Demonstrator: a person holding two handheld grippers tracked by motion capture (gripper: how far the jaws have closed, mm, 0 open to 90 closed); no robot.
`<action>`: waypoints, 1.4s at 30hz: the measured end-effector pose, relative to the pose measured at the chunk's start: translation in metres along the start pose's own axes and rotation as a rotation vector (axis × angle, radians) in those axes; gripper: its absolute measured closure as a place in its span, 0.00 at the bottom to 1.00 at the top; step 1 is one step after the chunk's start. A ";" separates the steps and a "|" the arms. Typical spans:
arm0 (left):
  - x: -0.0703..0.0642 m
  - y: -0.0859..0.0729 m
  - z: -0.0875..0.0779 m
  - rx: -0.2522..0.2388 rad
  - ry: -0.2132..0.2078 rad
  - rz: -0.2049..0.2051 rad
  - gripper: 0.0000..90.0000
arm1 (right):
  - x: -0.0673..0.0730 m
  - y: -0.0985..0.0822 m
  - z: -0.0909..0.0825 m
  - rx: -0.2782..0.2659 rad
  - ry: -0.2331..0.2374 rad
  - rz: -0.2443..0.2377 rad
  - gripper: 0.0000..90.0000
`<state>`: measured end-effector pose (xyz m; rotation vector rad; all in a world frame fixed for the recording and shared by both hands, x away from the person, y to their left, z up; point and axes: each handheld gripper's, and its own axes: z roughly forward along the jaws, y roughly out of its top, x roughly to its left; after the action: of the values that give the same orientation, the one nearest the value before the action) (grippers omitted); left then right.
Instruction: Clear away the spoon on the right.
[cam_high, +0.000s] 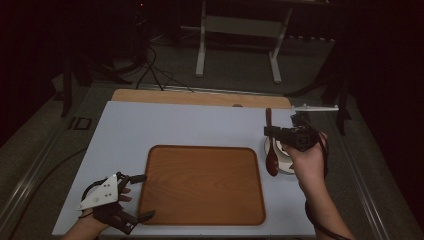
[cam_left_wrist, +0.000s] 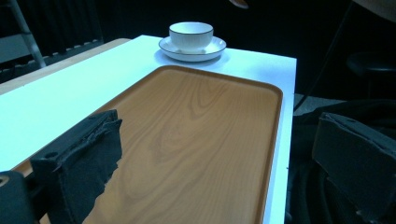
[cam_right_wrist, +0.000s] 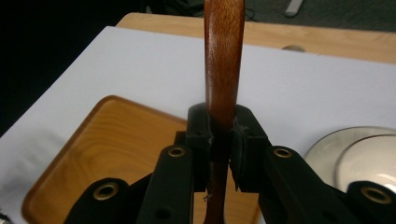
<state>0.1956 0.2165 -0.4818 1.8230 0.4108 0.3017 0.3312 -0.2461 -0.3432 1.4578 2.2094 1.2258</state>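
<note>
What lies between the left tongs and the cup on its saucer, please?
The wooden tray: in the left gripper view it stretches from the open left tongs toward the cup and saucer.

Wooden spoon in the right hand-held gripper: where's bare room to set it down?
The wooden tray is entirely bare, between the left hand-held gripper and the saucer. The white tabletop beyond the tray is free too. It is crowded by the cup and saucer, under the wooden spoon.

A darkened recording lab is indicated: a white table (cam_high: 165, 125) is surrounded by black curtains, with loose cables (cam_high: 150, 70) and a white stand (cam_high: 240, 35) seen on grey carpet beyond its far edge.
</note>
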 end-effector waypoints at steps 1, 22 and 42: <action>0.000 0.000 0.000 0.001 0.001 -0.003 0.03 | 0.002 -0.002 0.002 0.000 0.000 0.001 0.88; -0.003 0.002 0.000 -0.005 0.004 0.022 0.03 | 0.016 -0.062 0.054 0.094 0.044 0.122 0.88; -0.003 0.002 0.000 -0.003 -0.002 0.025 0.03 | 0.031 -0.113 0.102 0.170 -0.048 0.183 0.88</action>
<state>0.1932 0.2144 -0.4798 1.8267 0.3863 0.3173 0.3016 -0.1849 -0.4831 1.7695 2.2365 1.0633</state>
